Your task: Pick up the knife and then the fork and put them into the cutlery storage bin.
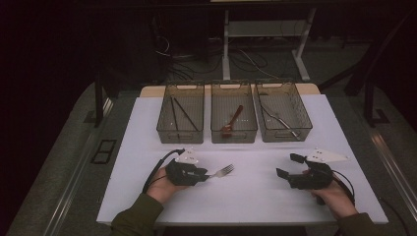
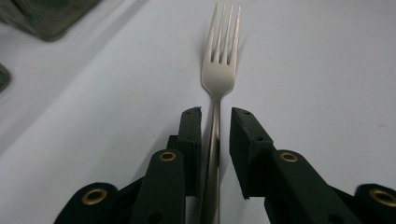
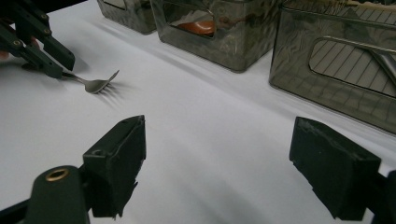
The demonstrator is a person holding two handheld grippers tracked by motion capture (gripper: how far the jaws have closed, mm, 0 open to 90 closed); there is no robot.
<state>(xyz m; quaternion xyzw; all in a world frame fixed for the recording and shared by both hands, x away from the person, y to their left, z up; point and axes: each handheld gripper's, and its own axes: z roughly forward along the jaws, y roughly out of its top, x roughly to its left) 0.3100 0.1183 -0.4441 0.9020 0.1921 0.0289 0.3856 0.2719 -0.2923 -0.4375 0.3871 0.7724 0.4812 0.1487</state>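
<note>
Left gripper sits lower left of centre in the high view, pointing toward frame right, with a metal fork sticking out of its tips. In the left gripper view the fork runs up the middle of the frame, tines at the top, handle passing down between the two black jaws. Jaws stand narrow. The left one looks to be against the handle, and a thin gap shows on the right side, so the pads are not clamped on it.

In the right gripper view the fork is at upper left, tines down on the white table, handle end at the left gripper.

Right gripper is at lower right in the high view, jaws spread wide, nothing between them. Its own view shows the two pads far apart over bare table.

Three clear bins line the top of the table in the high view: left bin has dark sticks, middle bin a brown spoon, right bin a metal utensil. Fork lies well short of all three.
</note>
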